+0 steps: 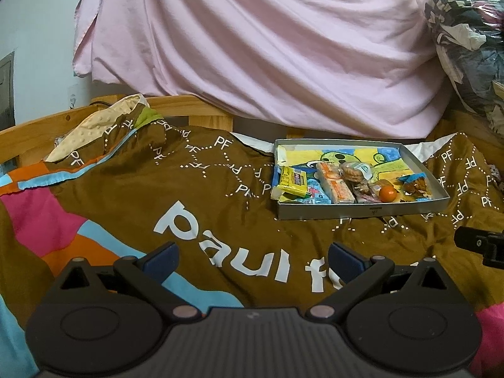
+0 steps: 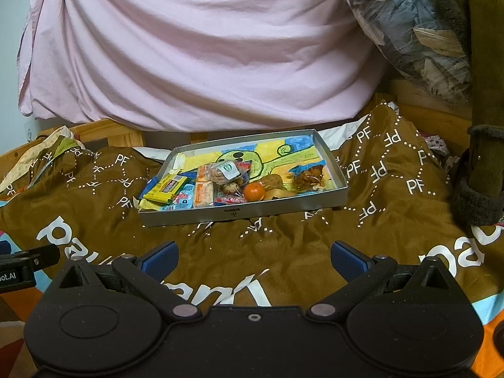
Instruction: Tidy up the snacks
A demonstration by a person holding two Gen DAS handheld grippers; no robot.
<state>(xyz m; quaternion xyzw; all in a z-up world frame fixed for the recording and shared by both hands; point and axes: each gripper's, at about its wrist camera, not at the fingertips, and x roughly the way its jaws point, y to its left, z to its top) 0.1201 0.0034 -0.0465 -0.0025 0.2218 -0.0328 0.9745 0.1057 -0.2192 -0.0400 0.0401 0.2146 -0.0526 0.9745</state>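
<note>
A shallow grey box lid (image 1: 371, 211) (image 2: 239, 213) lies on a brown printed bedspread and holds several snacks. Among them are a yellow packet (image 1: 291, 182) (image 2: 163, 189), an orange wafer pack (image 1: 334, 184) (image 2: 204, 193), a clear bag of cookies (image 1: 356, 171) (image 2: 228, 173), a small orange fruit (image 1: 387, 194) (image 2: 254, 192) and a dark dried-snack bag (image 1: 415, 186) (image 2: 308, 174). My left gripper (image 1: 252, 260) stands open well short of the box, to its left. My right gripper (image 2: 253, 258) is open too, right in front of the box, with nothing between its fingers.
A pink sheet (image 1: 252, 47) hangs behind the bed over a wooden rail (image 1: 176, 107). A clear bag of clothes (image 1: 472, 41) sits at the back right. A dark green garment (image 2: 485, 157) hangs at the far right. The bedspread (image 1: 157, 182) is rumpled at the back left.
</note>
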